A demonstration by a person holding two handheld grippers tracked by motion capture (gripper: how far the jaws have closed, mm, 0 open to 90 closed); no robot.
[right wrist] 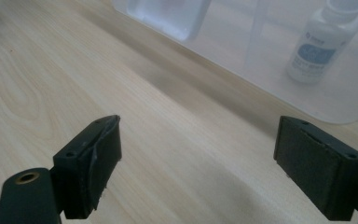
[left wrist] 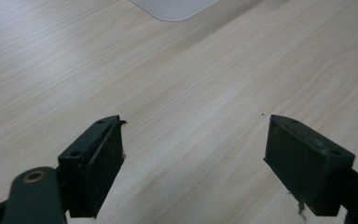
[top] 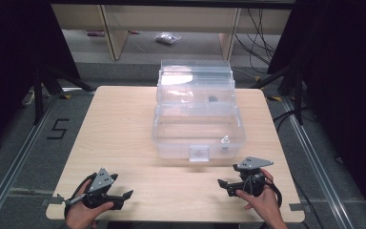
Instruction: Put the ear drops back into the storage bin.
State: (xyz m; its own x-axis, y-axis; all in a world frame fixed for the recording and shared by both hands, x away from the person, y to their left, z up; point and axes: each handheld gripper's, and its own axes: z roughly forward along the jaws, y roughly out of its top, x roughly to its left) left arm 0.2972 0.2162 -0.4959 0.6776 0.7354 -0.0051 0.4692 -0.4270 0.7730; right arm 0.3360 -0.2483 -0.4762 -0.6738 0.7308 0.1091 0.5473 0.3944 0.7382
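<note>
Resting low over the pale wooden table (top: 124, 124), the left gripper (top: 124, 195) sits in the person's left hand (top: 78, 212) near the table's near-left corner, its two black jaws spread wide with nothing between them. The left gripper view looks along those jaws at bare wood grain, with a rounded corner of the clear plastic storage box (left wrist: 175, 8) at the top edge, well apart from the pads.

Held in the right hand (top: 264, 202) near the near-right edge, the right gripper (top: 221, 183) also stands with its jaws parted as far as they go, gripping nothing and touching nothing. In the right gripper view (right wrist: 198, 154) the gap between its pads frames only tabletop.

Ahead of that gripper stands the transparent box (top: 198, 129), lid raised, its front latch (top: 198, 153) facing the person. Inside, by the front right wall, a small white bottle with a blue label (right wrist: 319, 44) stands upright behind the clear wall.
</note>
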